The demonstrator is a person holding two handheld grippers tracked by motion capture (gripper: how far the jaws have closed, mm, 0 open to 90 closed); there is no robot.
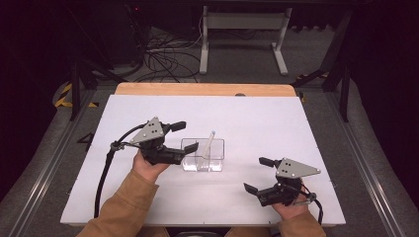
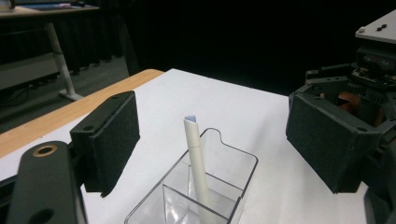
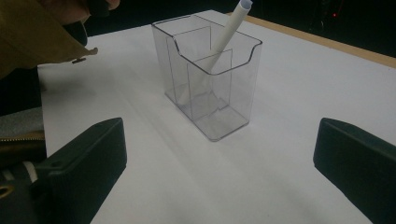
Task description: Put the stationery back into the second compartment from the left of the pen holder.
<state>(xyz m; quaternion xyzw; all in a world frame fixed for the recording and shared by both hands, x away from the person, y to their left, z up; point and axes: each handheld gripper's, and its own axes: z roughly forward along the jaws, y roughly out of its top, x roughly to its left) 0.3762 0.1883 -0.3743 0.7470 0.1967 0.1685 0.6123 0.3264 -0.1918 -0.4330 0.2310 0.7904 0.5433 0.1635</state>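
A clear plastic holder (image 1: 218, 149) with compartments stands mid-table. A white pen (image 1: 208, 143) leans upright inside it, its tip poking above the rim. My left gripper (image 1: 185, 136) hovers at the holder's left side, open. In the left gripper view its pads (image 2: 109, 140) stand wide on both sides of the pen (image 2: 195, 158) and the holder (image 2: 243, 161) without touching either. My right gripper (image 1: 258, 175) rests low at the front right, open and empty. Its view looks across bare table at the holder (image 3: 233, 79) and the pen (image 3: 231, 32), with the right gripper (image 3: 219, 168) well short of them.
A white board (image 1: 247, 113) covers the table, with a wooden strip (image 1: 205, 89) along the far edge. Beyond it are a desk frame (image 1: 242, 39) and loose cables (image 1: 163, 59) on the floor. A mustard sleeve (image 3: 32, 32) shows at the upper left of the right gripper view.
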